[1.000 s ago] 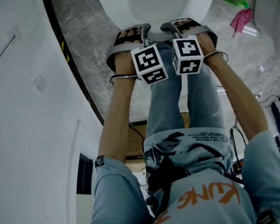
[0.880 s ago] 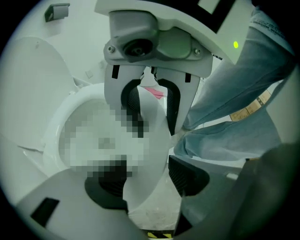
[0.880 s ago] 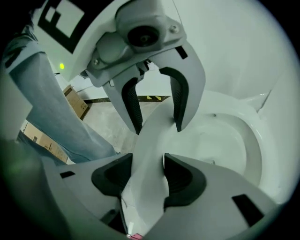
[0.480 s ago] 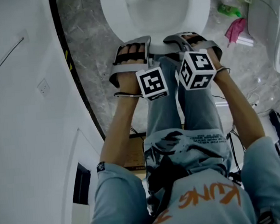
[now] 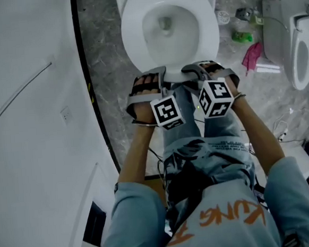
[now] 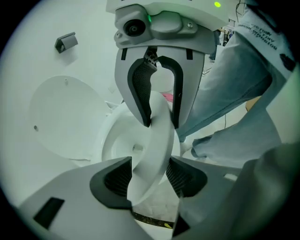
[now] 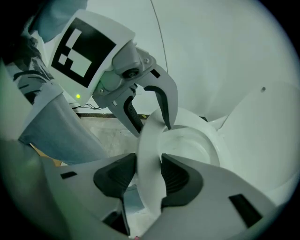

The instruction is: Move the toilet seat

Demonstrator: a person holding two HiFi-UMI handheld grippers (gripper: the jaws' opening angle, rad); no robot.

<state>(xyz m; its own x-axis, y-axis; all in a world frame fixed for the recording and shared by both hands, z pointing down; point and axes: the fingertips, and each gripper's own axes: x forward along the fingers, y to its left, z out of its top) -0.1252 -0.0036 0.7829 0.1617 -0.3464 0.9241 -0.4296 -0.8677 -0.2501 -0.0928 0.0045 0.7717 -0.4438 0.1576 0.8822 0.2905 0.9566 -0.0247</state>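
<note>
The white toilet seat [image 5: 131,37] lies on the bowl, and its lid [image 6: 61,117] stands up behind. Both grippers meet at the seat's front edge. My left gripper [image 5: 163,76] has the seat rim [image 6: 157,140] between its jaws. They are closing, and a gap still shows beside one pad. My right gripper [image 5: 189,71] sits just beside it. Its jaws are closing too, and both pads touch the rim [image 7: 149,140]. Each gripper view shows the other gripper across the rim: the right gripper [image 6: 161,123] and the left gripper [image 7: 152,129].
A white wall [image 5: 32,130] runs close along the left. At the right stands a second toilet [image 5: 301,45], with a pink cloth [image 5: 252,56] and a green bottle [image 5: 241,35] on the grey floor. Cables [image 5: 283,131] lie by the person's legs.
The head view has drawn back, so the whole bowl and the second toilet now show. Both grippers stay at the seat's front edge, and the right one's cube has turned a little.
</note>
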